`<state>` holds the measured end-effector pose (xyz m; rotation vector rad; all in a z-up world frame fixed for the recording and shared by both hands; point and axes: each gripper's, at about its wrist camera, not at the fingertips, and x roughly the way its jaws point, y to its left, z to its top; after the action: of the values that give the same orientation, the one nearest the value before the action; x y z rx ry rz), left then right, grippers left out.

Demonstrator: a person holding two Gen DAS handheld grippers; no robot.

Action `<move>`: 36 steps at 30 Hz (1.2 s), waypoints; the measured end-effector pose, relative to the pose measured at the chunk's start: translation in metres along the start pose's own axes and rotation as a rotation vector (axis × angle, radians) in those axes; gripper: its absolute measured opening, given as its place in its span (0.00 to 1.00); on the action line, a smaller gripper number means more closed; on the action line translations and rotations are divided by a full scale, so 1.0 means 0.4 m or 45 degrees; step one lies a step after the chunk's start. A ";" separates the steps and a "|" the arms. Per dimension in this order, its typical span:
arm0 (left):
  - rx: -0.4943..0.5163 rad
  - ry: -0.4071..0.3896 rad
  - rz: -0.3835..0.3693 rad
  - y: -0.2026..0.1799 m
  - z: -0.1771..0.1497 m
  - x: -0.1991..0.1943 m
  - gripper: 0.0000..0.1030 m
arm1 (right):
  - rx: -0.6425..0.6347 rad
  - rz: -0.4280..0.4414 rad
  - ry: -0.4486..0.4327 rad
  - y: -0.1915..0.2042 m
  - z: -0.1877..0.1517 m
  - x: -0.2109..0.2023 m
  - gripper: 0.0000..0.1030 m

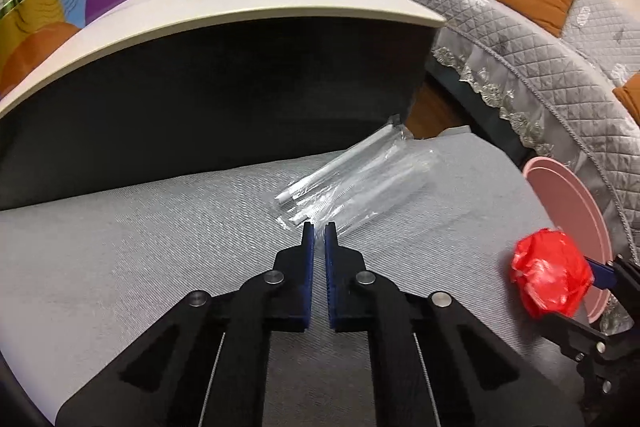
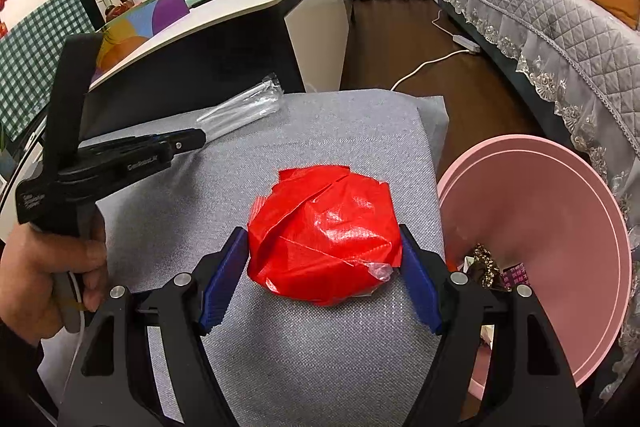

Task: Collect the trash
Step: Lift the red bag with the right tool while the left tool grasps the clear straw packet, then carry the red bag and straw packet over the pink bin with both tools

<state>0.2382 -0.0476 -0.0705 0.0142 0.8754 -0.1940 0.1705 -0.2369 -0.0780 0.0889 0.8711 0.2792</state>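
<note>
the right gripper [image 2: 322, 267] is clamped wide around the crumpled red wrapper [image 2: 324, 235], just beside the pink bin [image 2: 560, 227]. the ball is springy, so it may pop out sideways and roll off the grey cloth [image 2: 280, 347] if squeezed unevenly. farther out, the left gripper [image 1: 319, 227] is pinched nearly shut on the near edge of the clear plastic sleeve [image 1: 352, 187]. only a thin slippery film is caught, so it may slide free when lifted, or snag the dark worktop [image 1: 200, 87] behind it.
</note>
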 end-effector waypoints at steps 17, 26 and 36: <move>-0.061 -0.144 -0.004 -0.004 -0.081 -0.247 0.02 | -0.011 -0.015 -0.160 0.019 0.015 -0.137 0.71; -0.073 -0.253 -0.021 -0.009 -0.120 -0.379 0.02 | -0.036 -0.038 -0.299 0.031 0.006 -0.273 0.70; -0.082 -0.347 -0.056 -0.019 -0.137 -0.475 0.02 | -0.015 -0.077 -0.435 0.006 0.046 -0.427 0.70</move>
<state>0.0766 -0.0190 0.0401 -0.0897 0.6099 -0.2035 0.0798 -0.2811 0.0609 0.0957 0.5316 0.2051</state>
